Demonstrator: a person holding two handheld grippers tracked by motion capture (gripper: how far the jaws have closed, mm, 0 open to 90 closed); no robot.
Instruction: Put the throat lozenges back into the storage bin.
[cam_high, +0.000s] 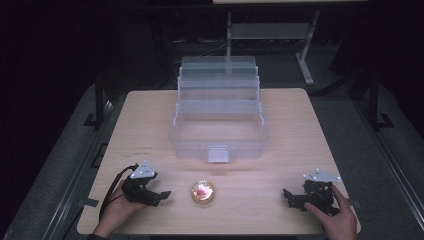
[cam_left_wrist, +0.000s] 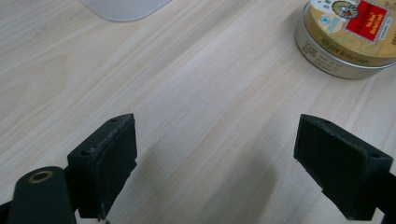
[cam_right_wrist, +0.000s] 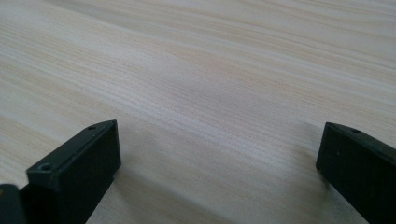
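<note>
Both tongs gape near round tin (cam_high: 202, 192); clear box (cam_high: 219, 131) beyond.

Dim room, grey floor (cam_high: 60, 150), perhaps a desk frame (cam_high: 270, 31) behind the wooden table (cam_high: 295, 125)

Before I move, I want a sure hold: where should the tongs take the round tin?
Probably across its low side wall, coming down from above. The round tin lies flat, lid up, and the open left tongs sit beside it, wide enough to straddle it.

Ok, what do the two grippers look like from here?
Both are black. The left gripper and right gripper each carry a grey three-cornered plate on top. A black cable trails from the left one. Their jaws end in flat, blocky black pads with small screw holes.
</note>
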